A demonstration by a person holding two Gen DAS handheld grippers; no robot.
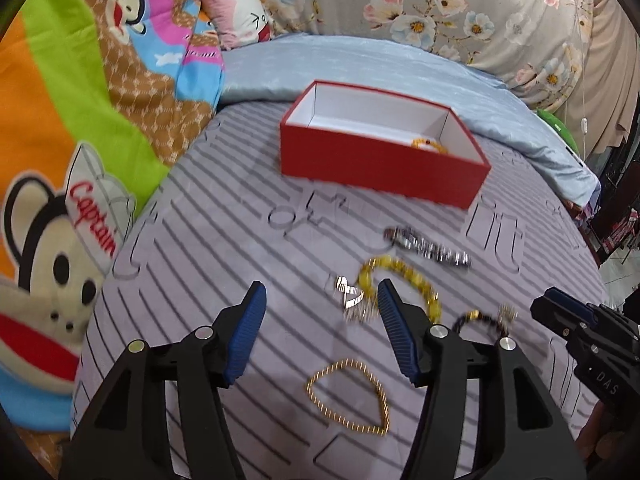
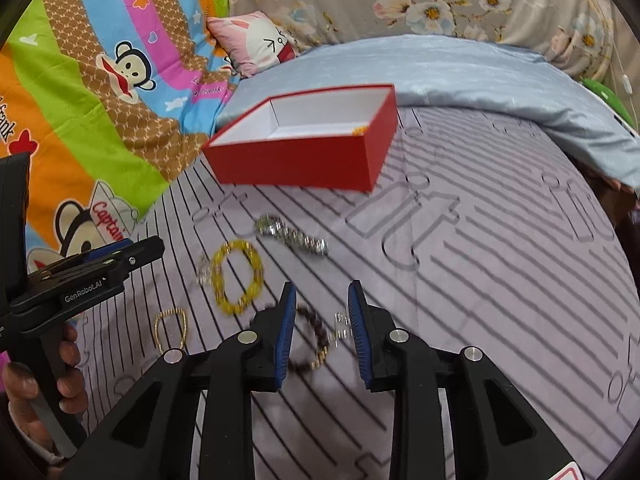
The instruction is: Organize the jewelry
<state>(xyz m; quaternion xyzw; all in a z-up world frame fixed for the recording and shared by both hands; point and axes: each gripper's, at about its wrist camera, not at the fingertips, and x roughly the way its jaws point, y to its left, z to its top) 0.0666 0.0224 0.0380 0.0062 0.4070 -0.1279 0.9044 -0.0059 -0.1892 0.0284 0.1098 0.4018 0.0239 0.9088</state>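
A red box [image 1: 380, 168] with a white inside stands open on the striped bed cover, also in the right wrist view [image 2: 296, 160]; a yellow bead piece [image 1: 430, 145] lies in it. On the cover lie a silver watch [image 1: 428, 247], a yellow bead bracelet [image 1: 404, 276], a silver ring piece [image 1: 352, 298], a dark bead bracelet [image 1: 482, 320] and a thin gold chain [image 1: 356, 396]. My left gripper [image 1: 320, 300] is open and empty above the gold chain. My right gripper [image 2: 322, 300] is open, its fingers on either side of the dark bead bracelet [image 2: 316, 336].
A cartoon monkey blanket [image 1: 80, 140] bounds the left side. A light blue quilt [image 1: 380, 64] and a floral cover [image 1: 460, 8] lie behind the box. A small pink pillow [image 1: 236, 12] sits at the back. The bed edge falls away at the right.
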